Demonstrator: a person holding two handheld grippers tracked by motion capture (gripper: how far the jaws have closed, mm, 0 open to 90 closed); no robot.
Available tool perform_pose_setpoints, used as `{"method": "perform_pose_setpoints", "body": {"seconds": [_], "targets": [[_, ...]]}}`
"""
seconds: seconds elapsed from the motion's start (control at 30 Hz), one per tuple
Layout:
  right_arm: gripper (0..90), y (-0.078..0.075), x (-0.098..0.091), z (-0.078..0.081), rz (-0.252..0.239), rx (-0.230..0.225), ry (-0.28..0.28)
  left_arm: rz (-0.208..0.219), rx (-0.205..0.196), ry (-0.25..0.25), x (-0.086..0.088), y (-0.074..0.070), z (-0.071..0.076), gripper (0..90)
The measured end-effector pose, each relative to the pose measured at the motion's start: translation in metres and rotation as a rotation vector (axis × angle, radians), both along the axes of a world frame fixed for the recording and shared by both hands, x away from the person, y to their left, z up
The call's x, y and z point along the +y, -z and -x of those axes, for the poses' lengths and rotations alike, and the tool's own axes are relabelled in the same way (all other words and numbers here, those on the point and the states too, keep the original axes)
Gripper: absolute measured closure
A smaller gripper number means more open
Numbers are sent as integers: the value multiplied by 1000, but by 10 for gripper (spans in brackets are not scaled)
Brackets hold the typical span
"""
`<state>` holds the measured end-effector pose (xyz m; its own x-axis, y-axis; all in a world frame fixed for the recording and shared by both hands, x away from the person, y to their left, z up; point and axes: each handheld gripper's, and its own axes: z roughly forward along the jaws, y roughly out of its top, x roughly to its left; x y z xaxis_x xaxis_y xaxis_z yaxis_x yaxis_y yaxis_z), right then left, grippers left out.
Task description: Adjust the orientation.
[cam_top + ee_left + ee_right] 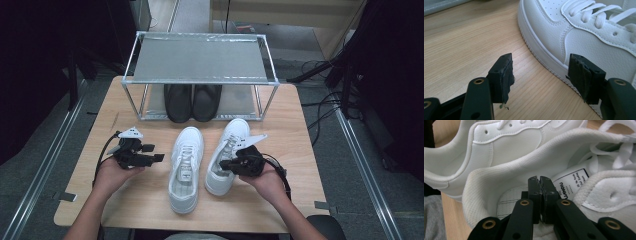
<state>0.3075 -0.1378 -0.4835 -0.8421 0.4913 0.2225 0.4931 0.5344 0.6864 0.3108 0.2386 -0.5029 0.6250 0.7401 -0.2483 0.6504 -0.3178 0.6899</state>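
While the right claw [539, 180] is sitting with its jaws pressed together, pads meeting with nothing visibly caught between them, it is pointing into the mouth of the right white sneaker [226, 155], just inside the padded collar. In the high view that sneaker is lying on the wooden surface [90, 150] angled slightly rightward, close beside the left white sneaker [186, 167], the two not clearly touching. Left claw [541, 75] is hovering low with its jaws standing wide apart, nothing between them, its one jaw just beside the left sneaker's sole edge. A pair of black shoes [193, 101] is resting on the lower level of the metal rack [200, 57] behind.
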Motion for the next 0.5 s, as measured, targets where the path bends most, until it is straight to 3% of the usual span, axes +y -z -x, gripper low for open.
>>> {"method": "perform_pose_setpoints", "body": {"seconds": [0.3, 0.4, 0.5], "targets": [[900, 0, -18, 6, 6, 29, 10, -2, 1, 26, -10, -2, -9, 374], [900, 0, -23, 8, 6, 38, 17, 15, -13, 32, -13, -1, -12, 374], [900, 0, -30, 10, 9, 45, 29, 1, -3, 37, -17, -3, -16, 375]]}}
